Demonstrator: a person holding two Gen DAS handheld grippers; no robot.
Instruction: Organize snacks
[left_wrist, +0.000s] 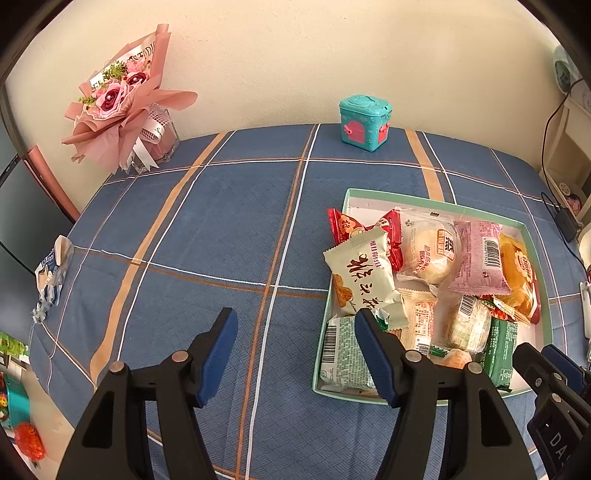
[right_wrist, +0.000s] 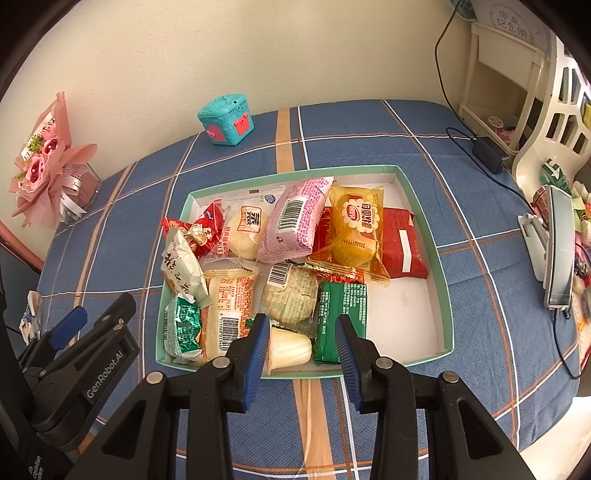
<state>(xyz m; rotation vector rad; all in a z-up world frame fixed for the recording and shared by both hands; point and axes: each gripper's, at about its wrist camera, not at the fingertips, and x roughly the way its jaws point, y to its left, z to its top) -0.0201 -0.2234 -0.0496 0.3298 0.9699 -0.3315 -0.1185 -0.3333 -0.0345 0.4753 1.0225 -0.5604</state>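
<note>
A shallow green-rimmed box (right_wrist: 424, 206) on the blue plaid cloth holds several wrapped snacks. It also shows in the left wrist view (left_wrist: 436, 201). Among them are a yellow cake pack (right_wrist: 356, 225), a pink pack (right_wrist: 295, 218), a red pack (right_wrist: 404, 245), a green bar (right_wrist: 343, 306) and a small jelly cup (right_wrist: 290, 350). My right gripper (right_wrist: 301, 332) is open over the box's near edge, with the jelly cup between its jaws, not gripped. My left gripper (left_wrist: 297, 332) is open and empty above the cloth, its right finger at the box's left corner.
A teal toy chest (left_wrist: 365, 122) stands at the back by the wall. A pink bouquet (left_wrist: 118, 99) is at the back left. A crumpled wrapper (left_wrist: 51, 273) lies at the left edge. A phone on a stand (right_wrist: 557, 251), cables and a white shelf are at the right.
</note>
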